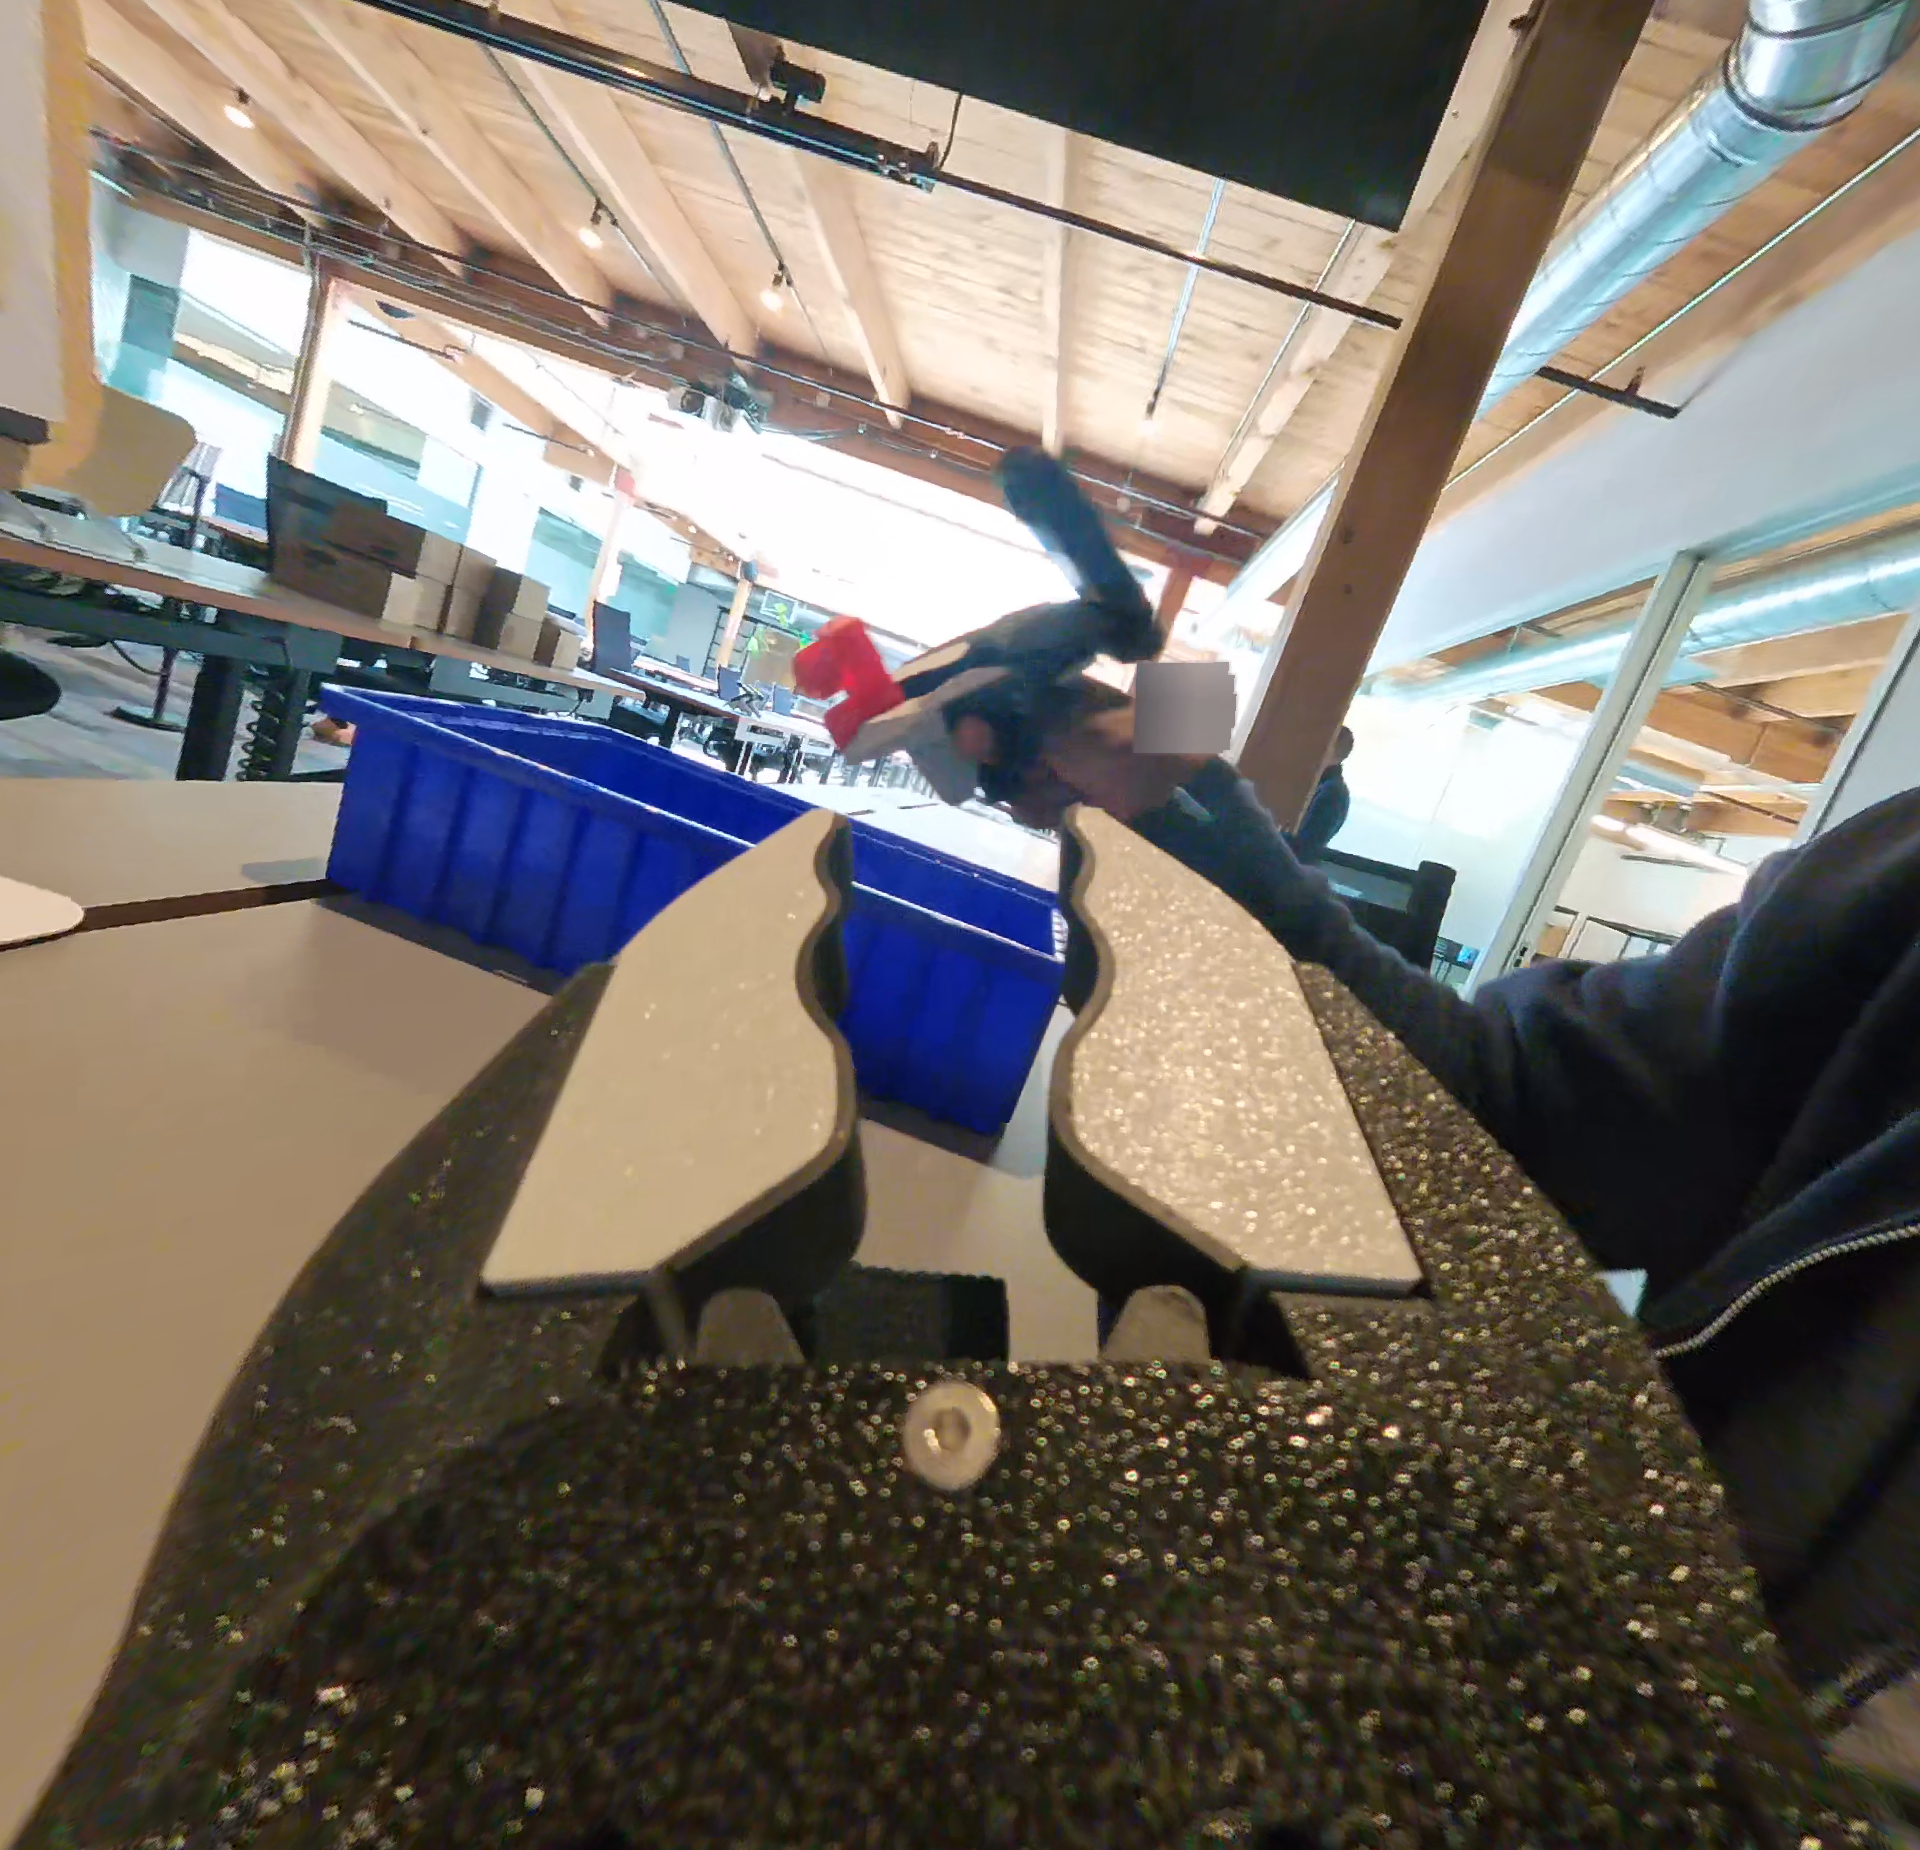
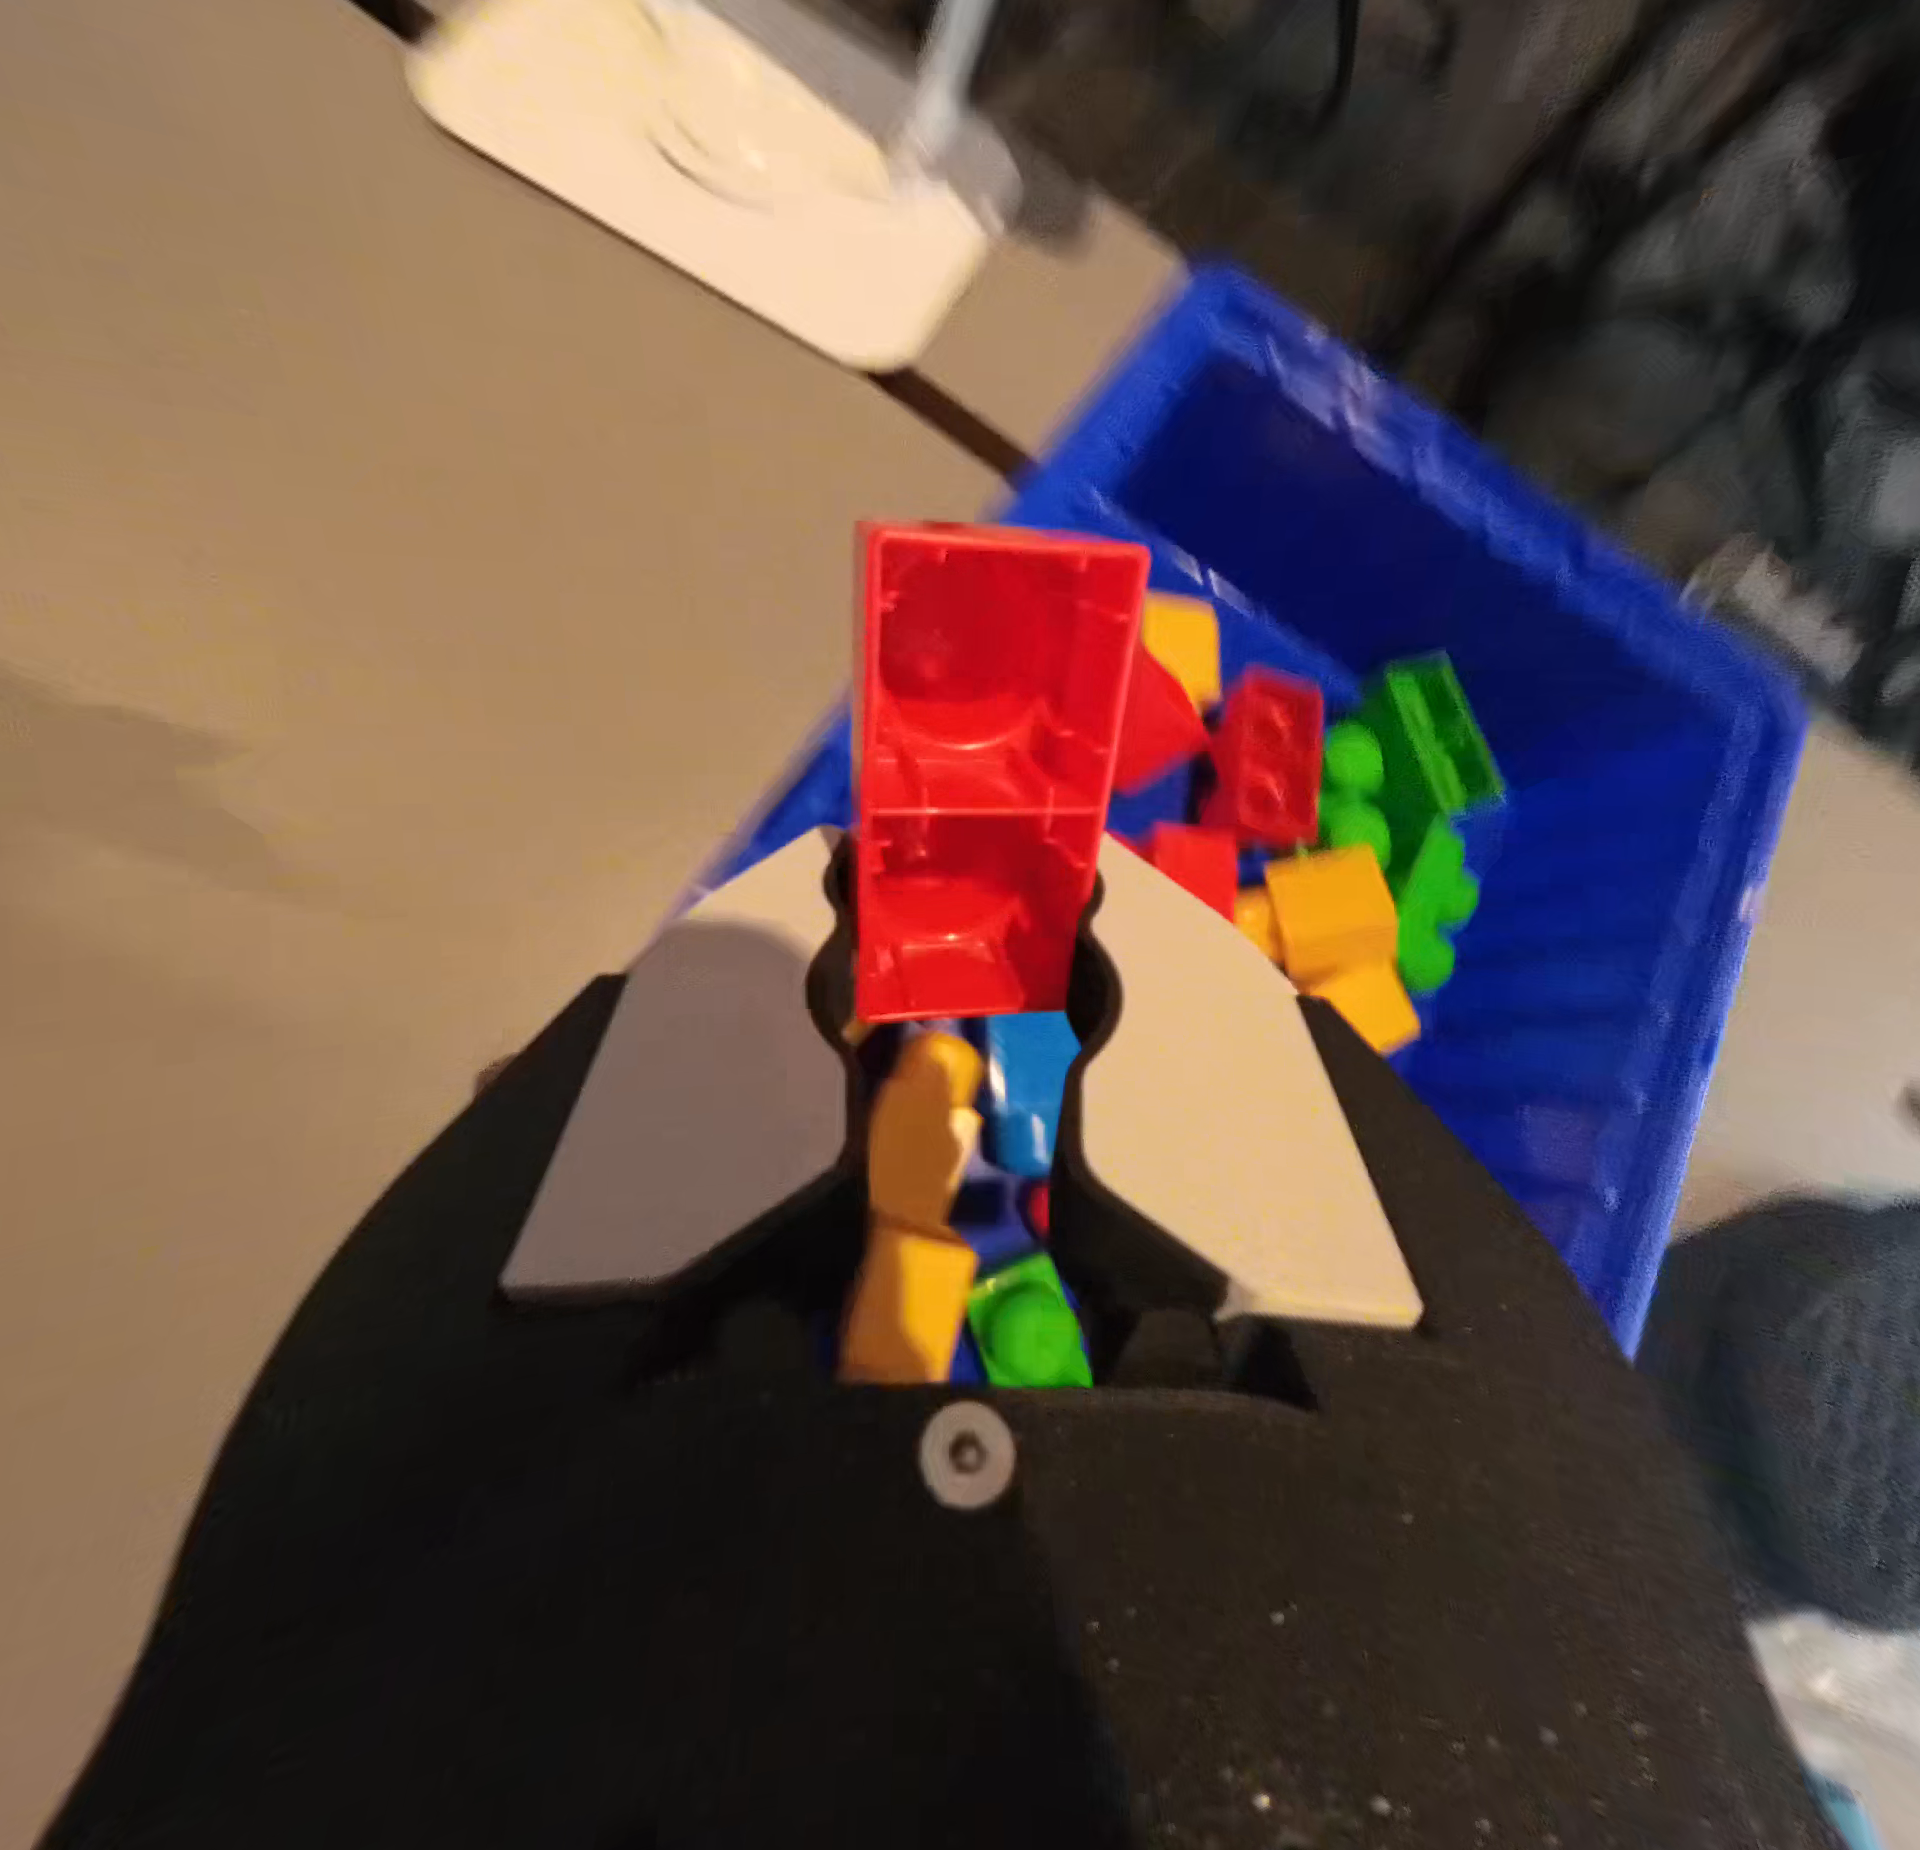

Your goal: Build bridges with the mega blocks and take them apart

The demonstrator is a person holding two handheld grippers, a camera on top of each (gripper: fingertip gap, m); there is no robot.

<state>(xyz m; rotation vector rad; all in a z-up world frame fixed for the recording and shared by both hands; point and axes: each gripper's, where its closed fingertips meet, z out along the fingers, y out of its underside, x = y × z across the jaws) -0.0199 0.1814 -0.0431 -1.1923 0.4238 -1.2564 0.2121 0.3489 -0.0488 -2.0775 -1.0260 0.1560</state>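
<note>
One red block (image 2: 982, 761) sits clamped between the tips of the right gripper (image 2: 966, 896), at the centre of the right wrist view. Its hollow underside faces the camera, and its upper half sticks out past the fingertips. Below and to the right of it lies the blue bin (image 2: 1621, 865), holding a loose heap of blocks (image 2: 1340, 824) in red, yellow, green and blue; a few of these show through the gap between the fingers, lower in the frame. The whole view is blurred, so the pale object at the upper left and the dark shapes at the upper right are hard to make out.

In the left wrist view, the left gripper (image 1: 956, 844) fills the lower frame, its jaws apart with nothing between them, low over the grey table (image 1: 208, 1073). Beyond its tips stands the bin, whose wall hides its contents. Above the bin, mid-frame, the right gripper appears blurred with the red block at its tip. A dark sleeve (image 1: 1662, 1052) crosses the right edge, cut off by the frame.
</note>
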